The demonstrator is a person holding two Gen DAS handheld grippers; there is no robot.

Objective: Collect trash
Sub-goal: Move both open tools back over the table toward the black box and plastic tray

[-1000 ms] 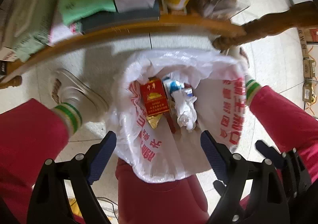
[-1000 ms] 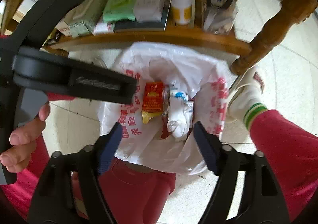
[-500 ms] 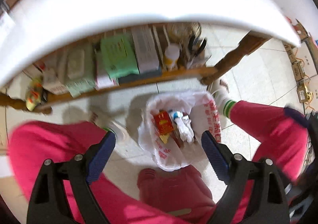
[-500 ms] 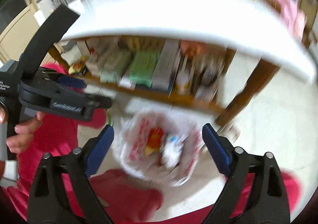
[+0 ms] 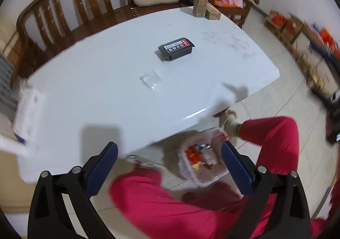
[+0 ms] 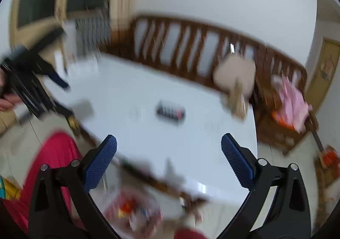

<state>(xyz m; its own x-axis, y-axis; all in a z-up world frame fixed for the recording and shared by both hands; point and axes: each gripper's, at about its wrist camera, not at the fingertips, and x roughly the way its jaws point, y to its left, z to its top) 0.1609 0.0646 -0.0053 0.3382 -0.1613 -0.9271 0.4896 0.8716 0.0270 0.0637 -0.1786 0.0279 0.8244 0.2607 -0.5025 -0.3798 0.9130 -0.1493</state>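
— Left wrist view, bottom of frame: what's between the left gripper (image 5: 169, 159) fingers?
— Nothing; jaws opening. The trash bag (image 5: 201, 159) sits low right, blurred, partly under the desk (image 5: 106, 82) edge.
— Right gripper (image 6: 169, 153)?
— Also opening, empty. Mid-desk, a dark box (image 5: 176, 48); right view too smeared for detail.

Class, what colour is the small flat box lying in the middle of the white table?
Dark grey box with a red-and-white label; clearest in the left wrist view.

White table (image 5: 102, 94), black box (image 5: 176, 48) w/ red label, blue-padded black tongs (image 5: 169, 159), red trousers (image 5: 161, 203).
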